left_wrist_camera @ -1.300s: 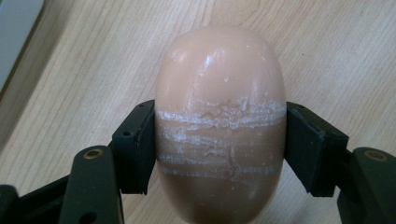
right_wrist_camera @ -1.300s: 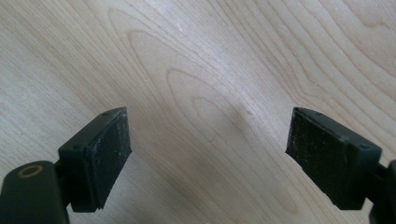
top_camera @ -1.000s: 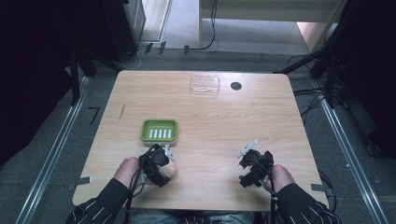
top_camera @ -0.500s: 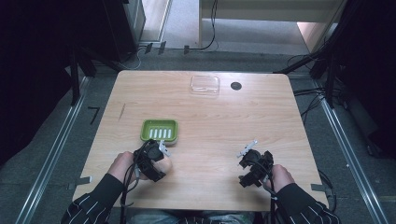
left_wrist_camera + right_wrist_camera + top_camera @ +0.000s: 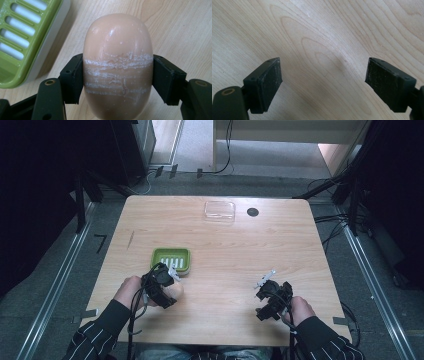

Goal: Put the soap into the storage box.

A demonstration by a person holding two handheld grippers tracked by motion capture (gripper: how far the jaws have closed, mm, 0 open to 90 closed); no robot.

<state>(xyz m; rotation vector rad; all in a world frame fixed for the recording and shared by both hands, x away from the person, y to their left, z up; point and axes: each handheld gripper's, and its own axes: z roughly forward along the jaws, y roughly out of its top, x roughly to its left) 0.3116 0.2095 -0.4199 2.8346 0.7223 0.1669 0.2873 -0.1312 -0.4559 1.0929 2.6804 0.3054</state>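
Left hand-held gripper (image 5: 117, 82), black and blocky, clamped by both jaws on the flanks of a smooth, peach-coloured oval bar of soap (image 5: 117, 67). Soap rounded at the far end, glossy on top, scored across its middle with whitish, flaky bands level with the jaw pads. In the high view, same left hand-held gripper (image 5: 167, 282) near the table's front left, soap (image 5: 175, 291) partly seen beneath it, just in front of the dish. Just beside the soap, to its left in the left gripper view, a lime-green rectangular plastic soap dish (image 5: 23, 37) with a slotted, ribbed insert over a pale grey base; in the high view, dish (image 5: 171, 260) resting flat on the table.

Right hand-held gripper (image 5: 323, 83) spread wide, nothing between its matte, finely textured pads, bare wood grain below. In the high view, right hand-held gripper (image 5: 267, 295) at the front right, well apart from the left one, cable trailing back toward a striped sleeve.

Light wooden table (image 5: 280, 250) with rounded corners and wavy grain. Near the far edge, a clear shallow rectangular plastic lid or tray (image 5: 219, 211) and, beside it, a small black round disc (image 5: 252, 212). Around the table, grey floor, metal rails along both sides, black cables, dark surroundings.
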